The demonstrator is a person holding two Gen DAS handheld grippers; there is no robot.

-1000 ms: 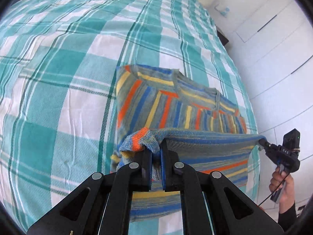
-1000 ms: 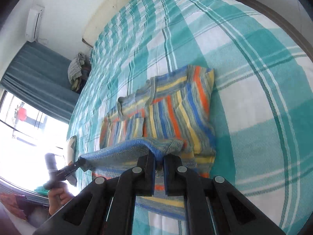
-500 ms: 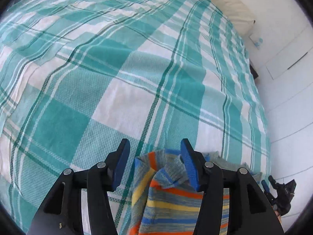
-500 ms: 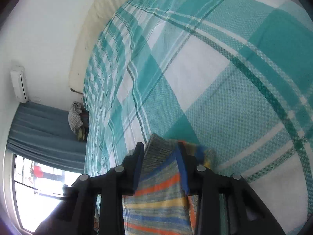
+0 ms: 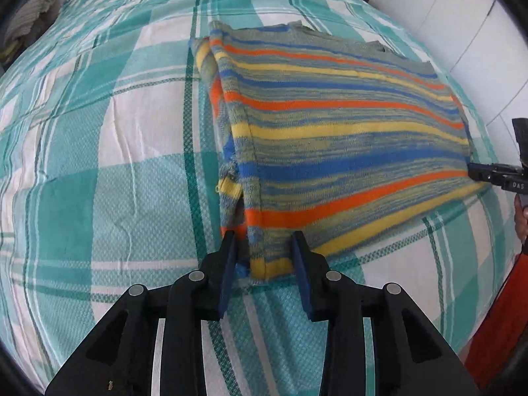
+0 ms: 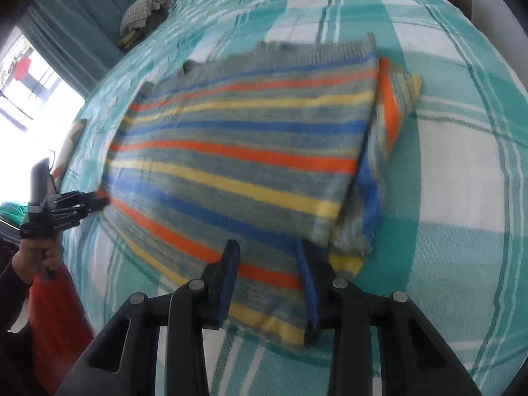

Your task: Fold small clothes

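The knitted garment with orange, yellow and blue stripes (image 5: 346, 138) lies folded mid-frame on the teal-and-white checked bedspread (image 5: 99, 165). Left gripper (image 5: 264, 247) straddles its lower-left corner, jaws narrowing, pads not yet pressing. Right gripper (image 6: 269, 257) likewise closing around the lower-right hem.

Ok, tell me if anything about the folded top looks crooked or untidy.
Mostly neat. The striped top lies folded on the plaid bedspread, but a tucked layer sticks out past one side edge, and that side's near corner looks bunched.
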